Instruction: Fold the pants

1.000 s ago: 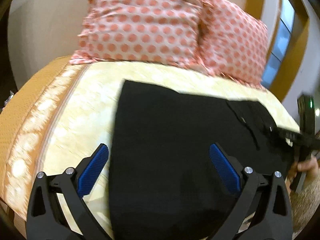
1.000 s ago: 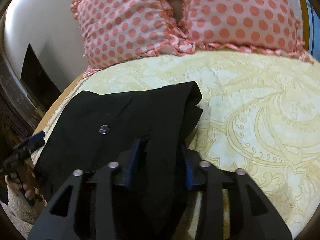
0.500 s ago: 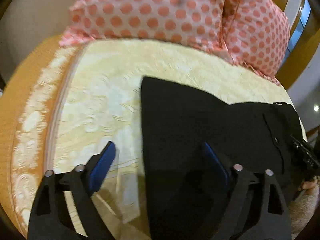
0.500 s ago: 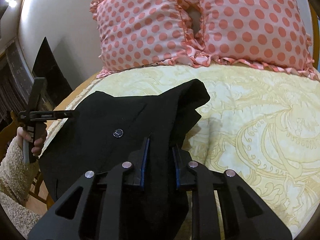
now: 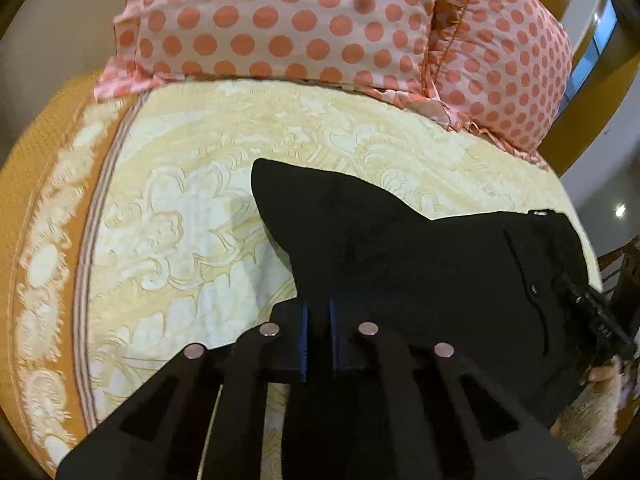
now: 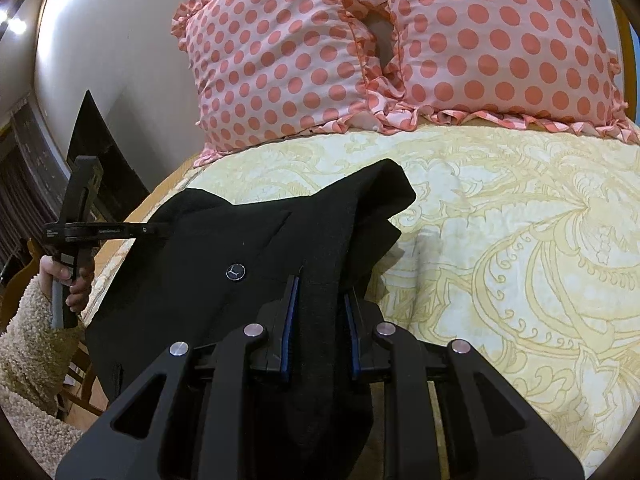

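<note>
Black pants (image 5: 420, 264) lie across the near part of a yellow patterned bed. My left gripper (image 5: 318, 320) is shut on the pants' left edge, the cloth pinched between its blue pads and pulled up into a peak. In the right wrist view the pants (image 6: 224, 248) show a metal button (image 6: 235, 271). My right gripper (image 6: 318, 312) is shut on a thick fold of the pants at their right end. The left gripper (image 6: 160, 229) also shows in the right wrist view, at the pants' far corner, held by a hand in a fleece sleeve.
Two pink polka-dot pillows (image 5: 304, 24) (image 6: 496, 40) lean at the head of the bed. The yellow bedspread (image 6: 520, 240) stretches right of the pants. An orange border (image 5: 36, 208) marks the bed's left edge. A dark wooden chair (image 6: 80, 376) stands beside the bed.
My left gripper went from wide open over the pants to shut on their left edge. The right gripper stayed shut on its fold and lifted it a little.
</note>
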Tool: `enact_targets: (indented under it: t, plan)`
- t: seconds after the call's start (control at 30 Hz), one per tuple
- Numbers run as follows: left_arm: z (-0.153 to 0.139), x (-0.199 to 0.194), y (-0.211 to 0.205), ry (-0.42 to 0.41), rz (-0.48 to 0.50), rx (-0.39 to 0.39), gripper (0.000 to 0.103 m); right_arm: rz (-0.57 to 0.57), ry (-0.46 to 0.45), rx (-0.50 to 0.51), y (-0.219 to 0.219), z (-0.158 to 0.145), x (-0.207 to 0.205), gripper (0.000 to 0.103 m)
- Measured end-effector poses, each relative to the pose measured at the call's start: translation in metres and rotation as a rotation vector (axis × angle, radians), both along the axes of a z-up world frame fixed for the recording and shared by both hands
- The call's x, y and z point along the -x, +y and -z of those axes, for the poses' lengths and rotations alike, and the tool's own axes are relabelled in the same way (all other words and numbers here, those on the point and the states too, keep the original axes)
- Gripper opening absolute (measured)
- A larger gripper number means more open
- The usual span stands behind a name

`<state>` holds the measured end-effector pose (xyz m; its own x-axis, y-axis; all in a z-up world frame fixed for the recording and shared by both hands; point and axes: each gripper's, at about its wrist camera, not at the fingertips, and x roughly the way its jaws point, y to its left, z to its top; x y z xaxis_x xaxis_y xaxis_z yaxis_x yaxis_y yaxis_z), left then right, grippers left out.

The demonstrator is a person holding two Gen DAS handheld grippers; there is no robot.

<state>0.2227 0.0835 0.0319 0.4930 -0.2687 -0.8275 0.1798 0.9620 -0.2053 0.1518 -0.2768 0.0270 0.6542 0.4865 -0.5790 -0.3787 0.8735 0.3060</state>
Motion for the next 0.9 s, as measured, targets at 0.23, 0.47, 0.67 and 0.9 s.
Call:
enact_targets:
  t: [0.23, 0.47, 0.67, 0.9]
  plan:
    - [-0.021, -0.009, -0.008, -0.041, -0.001, -0.071, 0.007, 0.017, -0.006, 0.019, 0.004, -0.014, -0.017, 0.019]
    - [-0.049, -0.048, -0.021, -0.128, -0.033, -0.135, 0.007, 0.044, -0.043, 0.04, 0.014, -0.036, -0.062, 0.017]
    - [-0.044, -0.102, -0.027, -0.171, -0.068, -0.198, 0.008, 0.119, -0.006, 0.042, 0.013, -0.032, -0.117, 0.017]
    - [0.011, -0.122, -0.03, -0.084, -0.113, -0.291, 0.032, 0.197, 0.086, 0.114, 0.014, -0.006, -0.125, 0.047]
